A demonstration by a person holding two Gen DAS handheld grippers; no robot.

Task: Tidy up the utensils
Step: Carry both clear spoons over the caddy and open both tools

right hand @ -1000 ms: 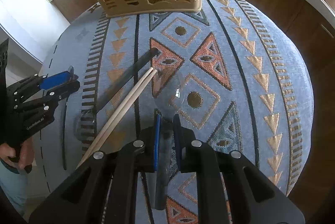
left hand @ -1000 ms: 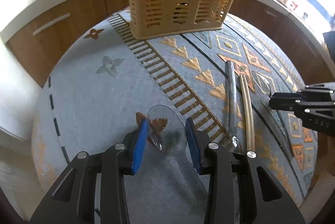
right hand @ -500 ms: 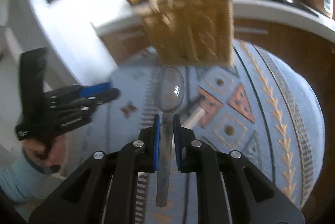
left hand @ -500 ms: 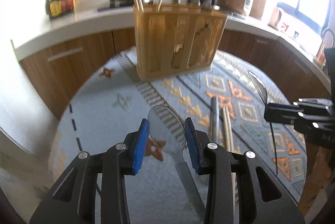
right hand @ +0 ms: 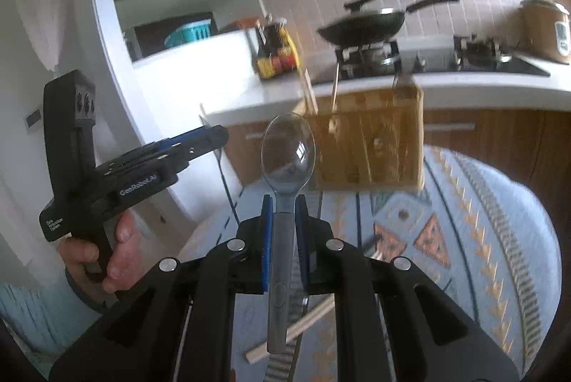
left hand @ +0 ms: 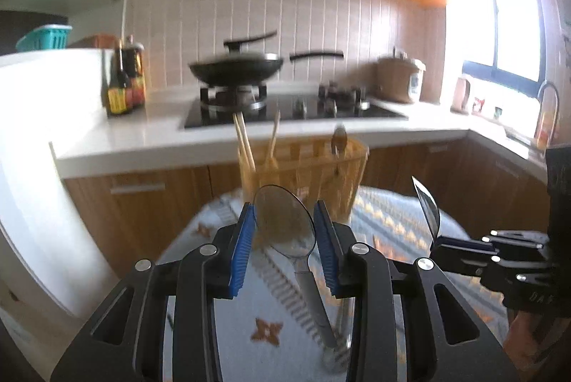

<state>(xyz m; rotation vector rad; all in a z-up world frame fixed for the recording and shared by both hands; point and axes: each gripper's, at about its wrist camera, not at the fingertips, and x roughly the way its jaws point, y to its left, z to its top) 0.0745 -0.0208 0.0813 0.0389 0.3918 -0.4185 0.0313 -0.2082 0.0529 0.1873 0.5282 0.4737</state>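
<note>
My left gripper (left hand: 285, 232) is shut on the bowl of a clear plastic spoon (left hand: 283, 221), lifted above the table with its handle hanging down. My right gripper (right hand: 284, 225) is shut on the neck of a second clear spoon (right hand: 288, 153), bowl up; this gripper also shows in the left wrist view (left hand: 460, 250). The tan slotted utensil basket (left hand: 303, 171) stands at the far side of the patterned tablecloth (right hand: 464, 232) and holds chopsticks (left hand: 244, 139) and a spoon. A pair of chopsticks (right hand: 303, 325) lies on the cloth below the right gripper.
A kitchen counter (left hand: 142, 139) runs behind the table with a hob, a black pan (left hand: 235, 68), sauce bottles (left hand: 125, 85) and a rice cooker (left hand: 399, 78). A dark utensil (left hand: 339, 321) lies on the cloth under the left gripper. The person's hand (right hand: 107, 253) holds the left gripper.
Both grippers have risen from the tablecloth and tilted up towards the counter, each carrying its spoon. The basket now sits lower and farther in both views.
</note>
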